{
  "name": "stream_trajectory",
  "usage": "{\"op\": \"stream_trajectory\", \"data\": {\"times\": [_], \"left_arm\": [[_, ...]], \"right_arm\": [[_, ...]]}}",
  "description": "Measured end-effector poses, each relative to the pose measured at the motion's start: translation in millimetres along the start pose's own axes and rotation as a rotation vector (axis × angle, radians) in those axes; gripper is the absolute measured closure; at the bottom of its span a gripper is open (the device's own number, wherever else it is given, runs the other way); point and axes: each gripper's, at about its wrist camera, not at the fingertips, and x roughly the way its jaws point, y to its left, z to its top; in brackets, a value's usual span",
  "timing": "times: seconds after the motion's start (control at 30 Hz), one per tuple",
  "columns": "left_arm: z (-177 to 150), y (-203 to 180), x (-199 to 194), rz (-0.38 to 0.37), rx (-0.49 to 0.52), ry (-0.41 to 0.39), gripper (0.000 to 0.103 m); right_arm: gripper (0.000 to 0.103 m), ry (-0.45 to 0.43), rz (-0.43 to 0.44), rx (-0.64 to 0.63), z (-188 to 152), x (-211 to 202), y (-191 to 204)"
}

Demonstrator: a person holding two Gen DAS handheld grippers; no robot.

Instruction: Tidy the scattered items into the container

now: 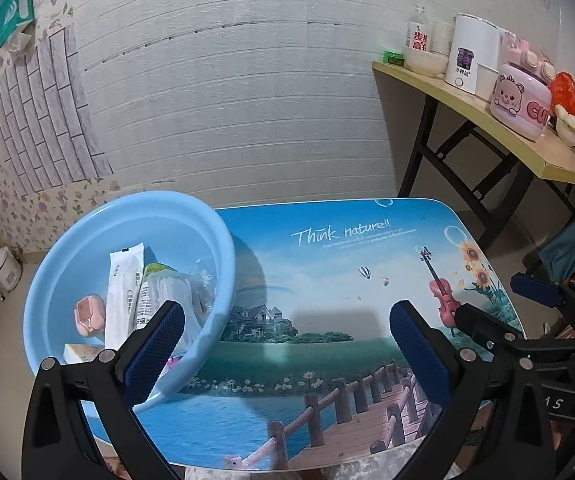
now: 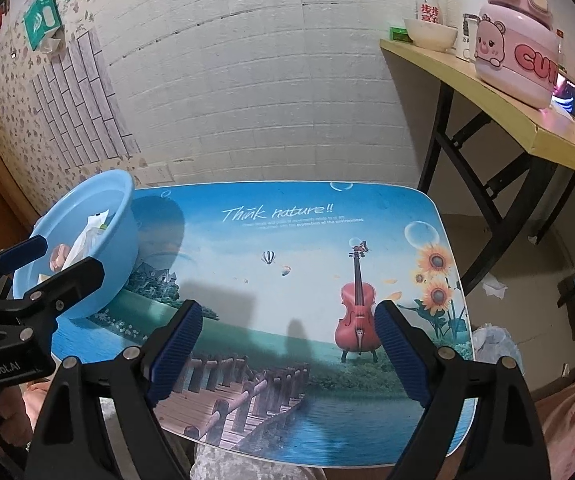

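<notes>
A light blue basin (image 1: pixel 87 240) (image 2: pixel 123 216) stands on the left end of the picture-printed table (image 1: pixel 327 264) (image 2: pixel 287 240). Inside it lie a long white packet (image 1: pixel 121 292), a green-and-white pouch (image 1: pixel 149 292), a clear plastic bag (image 1: pixel 195 292), a pink case (image 1: pixel 89 316) and a small pale box (image 1: pixel 79 354). My left gripper (image 1: pixel 287 328) hangs open over the table's near left part, its left finger in front of the basin's rim. My right gripper (image 2: pixel 287 328) is open above the near right part, nothing between its fingers.
A folding side table (image 1: pixel 487 120) (image 2: pixel 507 112) at the right back carries a pink appliance (image 1: pixel 521 100) (image 2: pixel 515 60), a white kettle (image 1: pixel 471 52), a bowl (image 2: pixel 429 32) and a bottle (image 2: pixel 427 4). Crumpled white paper (image 2: pixel 493 286) lies on the floor at the right. A white-brick wall stands behind.
</notes>
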Motion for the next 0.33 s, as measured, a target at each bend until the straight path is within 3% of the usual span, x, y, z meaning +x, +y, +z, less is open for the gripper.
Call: {"op": "stream_trajectory", "data": {"times": [0.33], "left_arm": [[-1.4, 11.7, -2.7, -0.007, -0.017, -0.008, 0.000]], "right_arm": [[0.014, 0.006, -0.002, -0.017, 0.7, 1.5, 11.3]]}}
